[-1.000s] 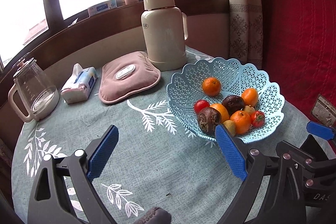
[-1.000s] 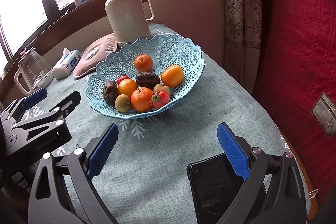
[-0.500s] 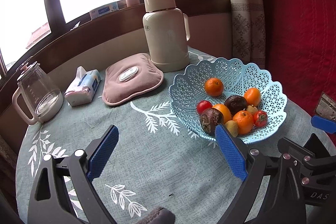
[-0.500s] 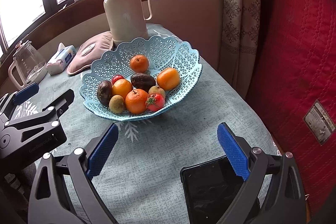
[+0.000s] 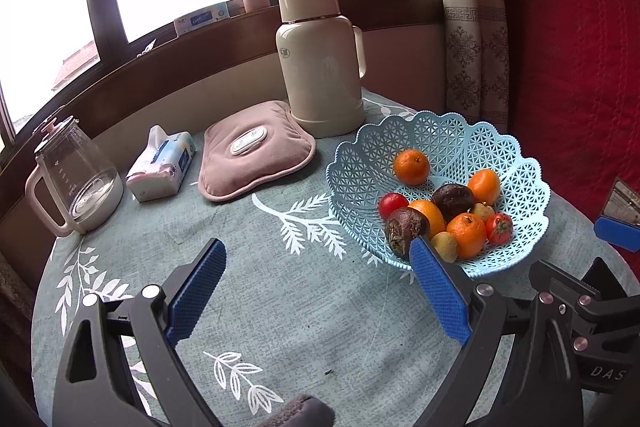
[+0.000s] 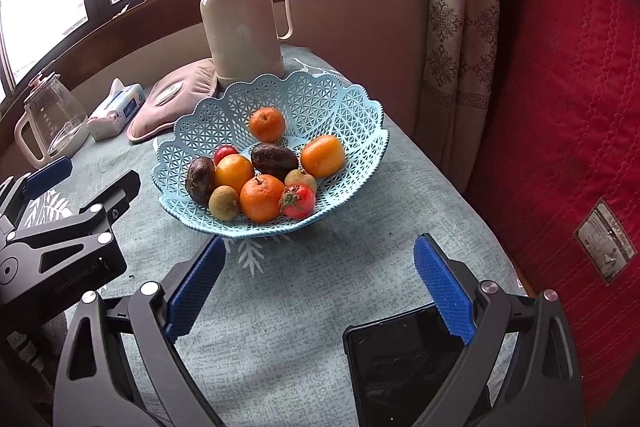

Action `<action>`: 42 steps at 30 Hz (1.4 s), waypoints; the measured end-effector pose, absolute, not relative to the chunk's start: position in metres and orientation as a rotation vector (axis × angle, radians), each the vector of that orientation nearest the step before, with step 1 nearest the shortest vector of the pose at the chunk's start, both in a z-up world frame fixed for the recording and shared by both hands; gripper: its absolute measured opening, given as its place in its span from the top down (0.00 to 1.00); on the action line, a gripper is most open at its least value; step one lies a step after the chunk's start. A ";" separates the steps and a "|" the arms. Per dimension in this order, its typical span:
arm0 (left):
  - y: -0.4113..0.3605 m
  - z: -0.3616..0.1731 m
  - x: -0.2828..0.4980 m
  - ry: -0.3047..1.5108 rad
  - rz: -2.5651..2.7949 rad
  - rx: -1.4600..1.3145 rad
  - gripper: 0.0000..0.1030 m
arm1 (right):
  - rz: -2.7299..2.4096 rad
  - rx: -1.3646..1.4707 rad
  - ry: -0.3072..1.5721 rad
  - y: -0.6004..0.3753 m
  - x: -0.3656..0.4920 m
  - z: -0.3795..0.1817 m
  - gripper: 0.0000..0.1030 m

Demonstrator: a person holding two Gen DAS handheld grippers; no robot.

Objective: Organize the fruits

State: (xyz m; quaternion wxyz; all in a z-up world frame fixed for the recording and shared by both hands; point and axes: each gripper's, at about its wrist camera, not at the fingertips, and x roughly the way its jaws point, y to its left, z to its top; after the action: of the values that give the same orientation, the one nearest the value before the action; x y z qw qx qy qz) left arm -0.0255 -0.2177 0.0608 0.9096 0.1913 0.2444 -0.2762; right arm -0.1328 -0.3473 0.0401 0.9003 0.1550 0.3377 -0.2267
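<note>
Blue ribbed pads lined both claws, and both stood spread wide with nothing between them. The left gripper [image 5: 318, 281] hovered low over the grey-green leaf-print tablecloth [image 5: 248, 291], aimed toward the window, its right pad overlapping the near rim of the light blue lattice basket [image 5: 516, 163] in its own view. The right gripper [image 6: 320, 287] hung above the cloth just short of that basket [image 6: 360, 115], pointing at it, and the left tool's black frame showed at its left edge.

All the fruit sat inside the basket: four oranges, one of them [image 6: 267, 124] apart at the back, two dark wrinkled passion fruits [image 6: 274, 160], two tomatoes [image 6: 298, 201], and small brownish kiwis [image 6: 224, 202].

A black phone [image 6: 400, 363] lay under the right claw, partly covered by its right finger and cut off by the frame. A grey fabric edge at the bottom of the left view was too cropped to identify. Behind the basket stood a cream thermos [image 5: 320, 55], which hid part of the pink heating pad [image 6: 176, 95] from the right camera.
</note>
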 end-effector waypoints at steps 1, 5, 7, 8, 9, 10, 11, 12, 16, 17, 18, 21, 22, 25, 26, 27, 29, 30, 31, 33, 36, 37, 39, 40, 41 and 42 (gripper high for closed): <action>-0.218 0.061 -0.025 0.504 -0.569 0.396 0.10 | -0.468 0.320 0.699 -0.347 -0.132 0.040 0.06; -0.218 0.060 -0.023 0.516 -0.562 0.395 0.10 | -0.464 0.313 0.703 -0.346 -0.131 0.041 0.06; -0.218 0.060 -0.021 0.520 -0.560 0.392 0.10 | -0.464 0.310 0.705 -0.345 -0.130 0.041 0.06; -0.218 0.061 -0.021 0.522 -0.560 0.390 0.10 | -0.463 0.310 0.706 -0.345 -0.129 0.041 0.06; -0.217 0.061 -0.020 0.523 -0.561 0.389 0.10 | -0.463 0.309 0.707 -0.345 -0.129 0.041 0.06; -0.217 0.061 -0.020 0.523 -0.561 0.387 0.10 | -0.463 0.308 0.707 -0.345 -0.130 0.041 0.06; -0.217 0.061 -0.020 0.524 -0.562 0.386 0.10 | -0.463 0.309 0.707 -0.345 -0.130 0.041 0.06; -0.217 0.061 -0.019 0.524 -0.563 0.386 0.10 | -0.462 0.309 0.708 -0.345 -0.129 0.041 0.06; -0.218 0.061 -0.018 0.532 -0.569 0.382 0.10 | -0.461 0.308 0.712 -0.345 -0.128 0.040 0.06; -0.218 0.061 -0.018 0.532 -0.569 0.382 0.10 | -0.460 0.307 0.713 -0.345 -0.128 0.040 0.06; -0.218 0.061 -0.018 0.532 -0.569 0.382 0.10 | -0.460 0.306 0.714 -0.345 -0.127 0.039 0.06; -0.218 0.061 -0.018 0.529 -0.569 0.384 0.10 | -0.460 0.306 0.714 -0.345 -0.127 0.039 0.06; -0.219 0.062 -0.018 0.528 -0.570 0.385 0.10 | -0.460 0.306 0.714 -0.345 -0.127 0.039 0.06; -0.219 0.061 -0.019 0.525 -0.572 0.387 0.10 | -0.460 0.306 0.715 -0.345 -0.127 0.039 0.06; -0.220 0.061 -0.019 0.525 -0.573 0.388 0.10 | -0.459 0.307 0.716 -0.345 -0.127 0.039 0.06; -0.220 0.061 -0.019 0.525 -0.575 0.387 0.10 | -0.459 0.308 0.718 -0.345 -0.127 0.038 0.06; -0.220 0.061 -0.019 0.525 -0.577 0.387 0.10 | -0.459 0.309 0.720 -0.345 -0.126 0.036 0.06; -0.220 0.061 -0.020 0.525 -0.578 0.386 0.10 | -0.459 0.310 0.722 -0.345 -0.126 0.035 0.06; -0.219 0.061 -0.020 0.522 -0.578 0.384 0.10 | -0.459 0.311 0.722 -0.345 -0.126 0.035 0.06; -0.218 0.060 -0.020 0.522 -0.574 0.382 0.10 | -0.459 0.311 0.723 -0.345 -0.126 0.034 0.06; -0.217 0.059 -0.018 0.532 -0.571 0.386 0.10 | -0.457 0.314 0.725 -0.344 -0.126 0.034 0.06; -0.216 0.059 -0.018 0.535 -0.568 0.387 0.10 | -0.455 0.315 0.726 -0.343 -0.125 0.033 0.06; -0.214 0.059 -0.017 0.544 -0.561 0.381 0.10 | -0.448 0.317 0.731 -0.341 -0.124 0.032 0.06; -0.212 0.059 -0.017 0.550 -0.557 0.375 0.10 | -0.444 0.319 0.733 -0.340 -0.123 0.031 0.06; -0.209 0.059 -0.016 0.559 -0.552 0.368 0.10 | -0.439 0.321 0.736 -0.338 -0.122 0.031 0.06; -0.206 0.058 -0.014 0.570 -0.543 0.361 0.10 | -0.431 0.323 0.739 -0.336 -0.121 0.030 0.06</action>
State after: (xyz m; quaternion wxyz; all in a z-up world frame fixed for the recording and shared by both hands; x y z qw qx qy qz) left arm -0.0140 -0.2058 0.0582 0.9077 0.1750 0.2762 -0.2630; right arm -0.1214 -0.3362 0.0297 0.8972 0.1560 0.3568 -0.2082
